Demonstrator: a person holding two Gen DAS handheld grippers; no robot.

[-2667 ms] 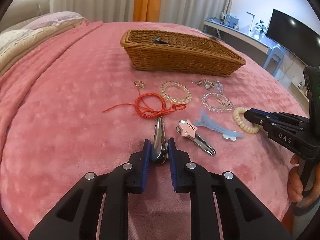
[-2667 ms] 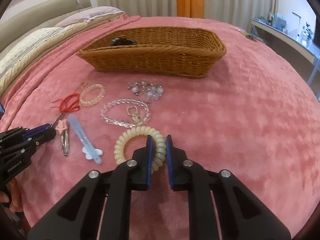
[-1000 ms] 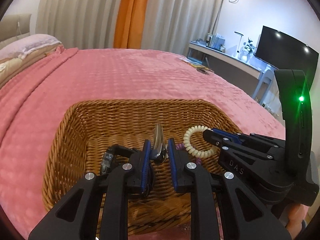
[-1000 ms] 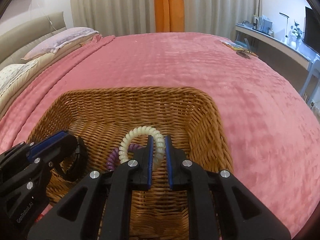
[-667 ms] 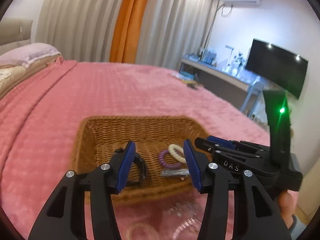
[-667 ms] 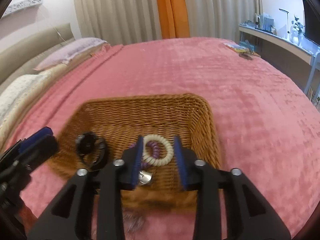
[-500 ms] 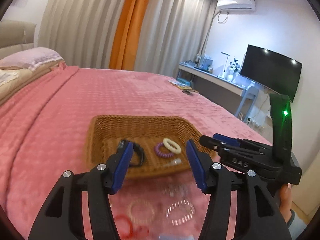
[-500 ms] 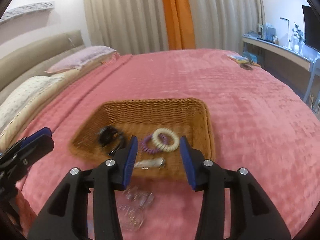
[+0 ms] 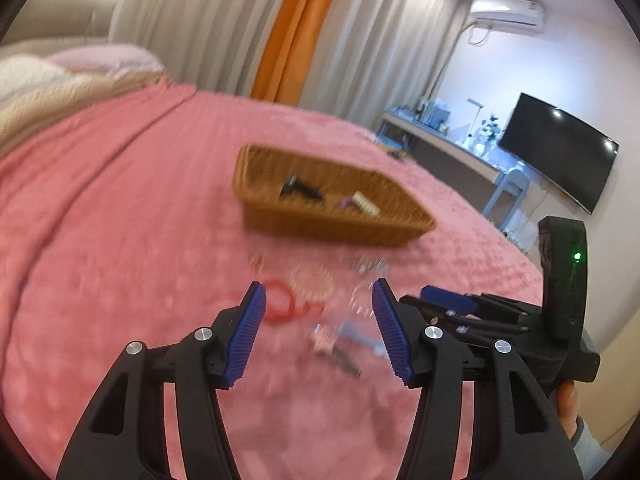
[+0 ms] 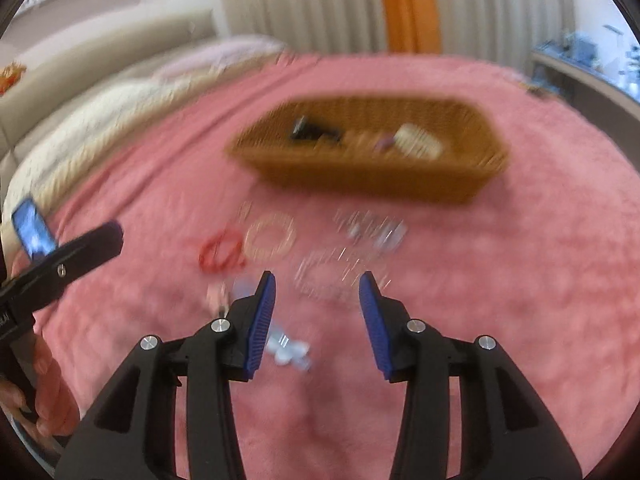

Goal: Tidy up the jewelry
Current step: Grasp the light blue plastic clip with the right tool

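Note:
A wicker basket (image 9: pixel 280 220) (image 10: pixel 360 184) stands on the pink bed; inside lie a cream coil hair tie (image 9: pixel 365 203) (image 10: pixel 418 140), a purple coil and a black item (image 9: pixel 298 190). In front of it lie a red cord bracelet (image 9: pixel 282 304) (image 10: pixel 220 254), bead bracelets (image 9: pixel 312 280) (image 10: pixel 270 236), a pink star clip (image 9: pixel 326 340) and a blue clip (image 10: pixel 286 346). My left gripper (image 9: pixel 318 328) is open and empty above the clips. My right gripper (image 10: pixel 316 320) is open and empty above a clear bead bracelet (image 10: pixel 340 272). Both views are blurred.
The pink blanket (image 9: pixel 120 240) covers the whole bed. Pillows (image 10: pixel 100 108) lie at the far left. A desk and a TV (image 9: pixel 560 160) stand beyond the bed's right edge. The right gripper's body (image 9: pixel 520 316) is close on the left gripper's right.
Both grippers let the silver clip and the cream hair tie go into the basket, opened, and pulled back and down over the loose jewelry in front of it.

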